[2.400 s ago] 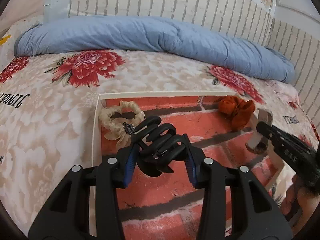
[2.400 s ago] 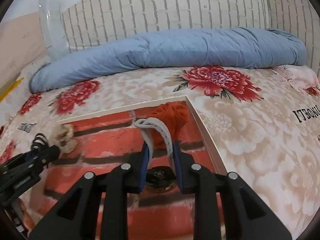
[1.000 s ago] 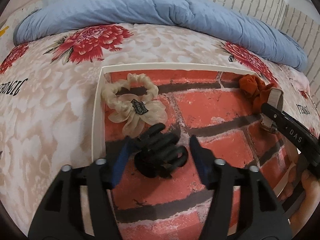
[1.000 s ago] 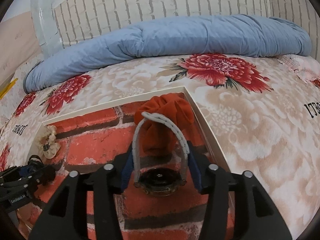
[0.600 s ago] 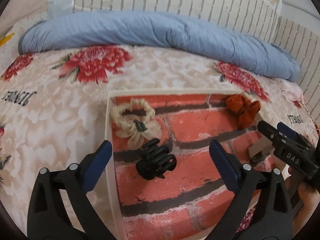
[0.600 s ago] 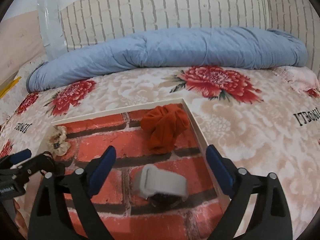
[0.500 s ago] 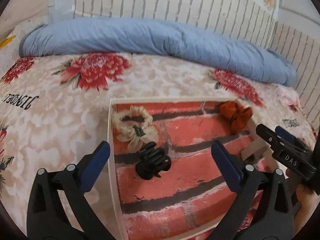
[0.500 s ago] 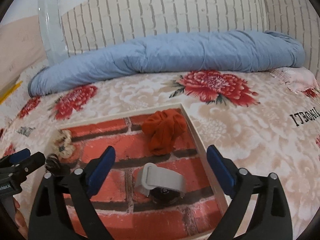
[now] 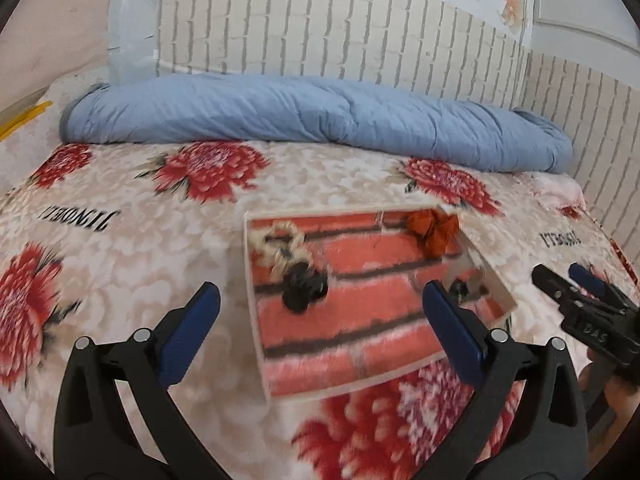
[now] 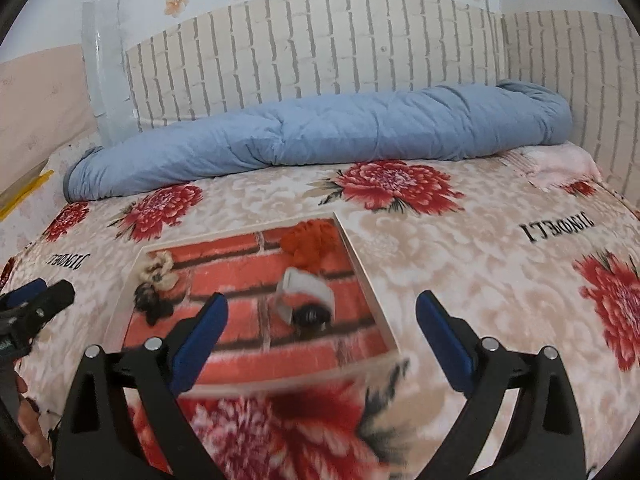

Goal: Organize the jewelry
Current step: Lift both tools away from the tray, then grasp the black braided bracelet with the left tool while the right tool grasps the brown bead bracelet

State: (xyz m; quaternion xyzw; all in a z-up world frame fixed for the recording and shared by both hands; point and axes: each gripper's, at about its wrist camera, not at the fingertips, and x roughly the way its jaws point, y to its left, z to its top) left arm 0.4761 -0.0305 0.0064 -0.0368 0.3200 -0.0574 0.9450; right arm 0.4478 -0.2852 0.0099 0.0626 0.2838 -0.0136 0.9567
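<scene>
— Both grippers have pulled back: left gripper (image 9: 320, 316) and right gripper (image 10: 322, 318) gape wide, holding nothing.

— What's inside the tray (image 10: 370, 292)?

— Four pieces: cream scrunchie (image 9: 280, 246), black claw clip (image 9: 302, 286), orange scrunchie (image 10: 306, 246), what looks like a watch (image 10: 306, 300). Blue duvet (image 10: 320, 136) beyond.

The bed is viewed from above its near edge by both wrist cameras, aimed toward the brick-patterned wall (image 9: 320, 40). The tray (image 9: 250, 280) is seen from the left in one, from the right in the other.
</scene>
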